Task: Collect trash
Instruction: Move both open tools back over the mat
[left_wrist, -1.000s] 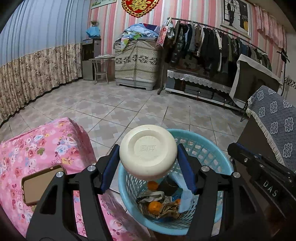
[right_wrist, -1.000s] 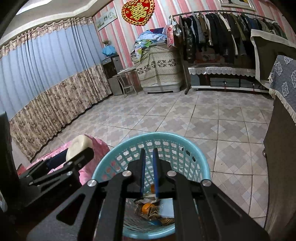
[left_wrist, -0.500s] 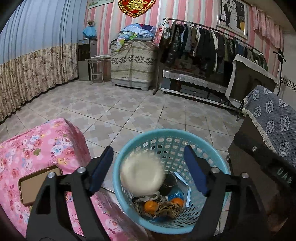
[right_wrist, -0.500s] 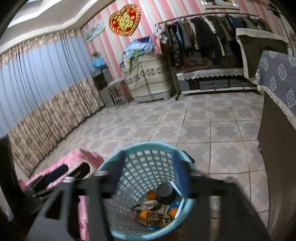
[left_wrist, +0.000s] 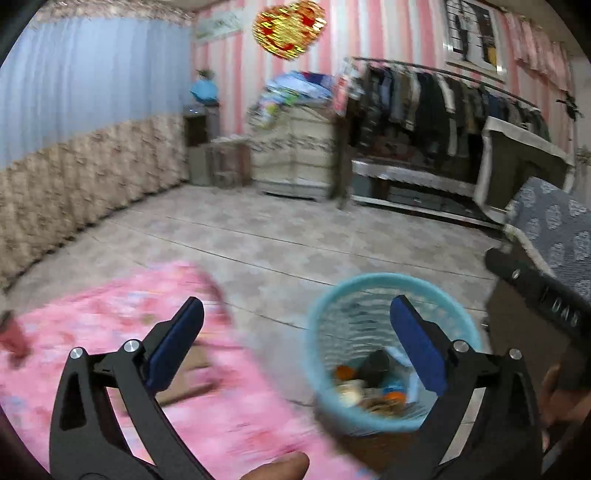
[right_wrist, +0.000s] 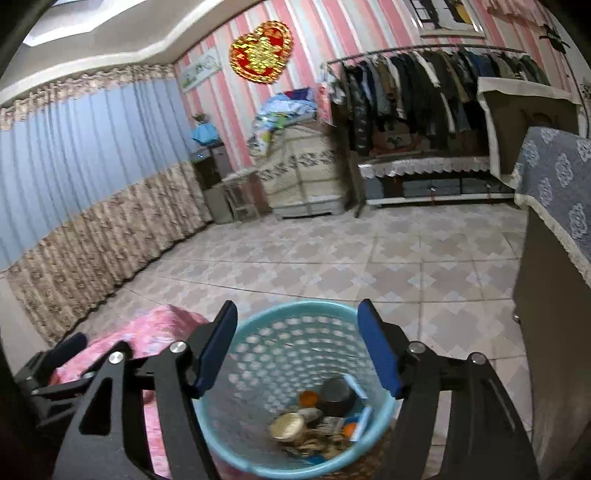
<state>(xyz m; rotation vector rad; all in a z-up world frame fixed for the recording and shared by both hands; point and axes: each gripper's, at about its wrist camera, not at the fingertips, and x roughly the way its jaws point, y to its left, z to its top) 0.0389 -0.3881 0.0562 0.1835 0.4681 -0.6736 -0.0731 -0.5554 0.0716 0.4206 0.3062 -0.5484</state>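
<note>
A: What fills the room beyond the basket (right_wrist: 255, 354)?

B: Farthest from the basket runs a pink striped wall (right_wrist: 303, 66) bearing a red and gold heart ornament (right_wrist: 261, 51). Along that wall hangs a clothes rack (right_wrist: 424, 88) full of dark coats, and a tiled floor (right_wrist: 332, 254) stretches from it to the basket.

A: And next to the basket?

B: A surface under a pink floral cover (left_wrist: 110, 332) lies just beside the basket on its left. A dark cabinet with a grey patterned cloth (right_wrist: 554, 177) stands on its right.

A: The basket itself?

B: Light blue, with perforated walls, upright on the floor. The trash lies at its bottom: a round cream container (right_wrist: 286, 426), a dark cup (right_wrist: 334, 395), orange bits (right_wrist: 308, 398) and paper scraps. The left wrist view is blurred, so details there are unclear.

A: The tongs?

B: The right gripper (right_wrist: 297, 347) hangs above the basket, its blue pads spread wide with nothing between them. The left gripper (left_wrist: 295, 347) is spread as wide and equally bare, partly over the pink cover, its right pad over the basket's mouth.
</note>
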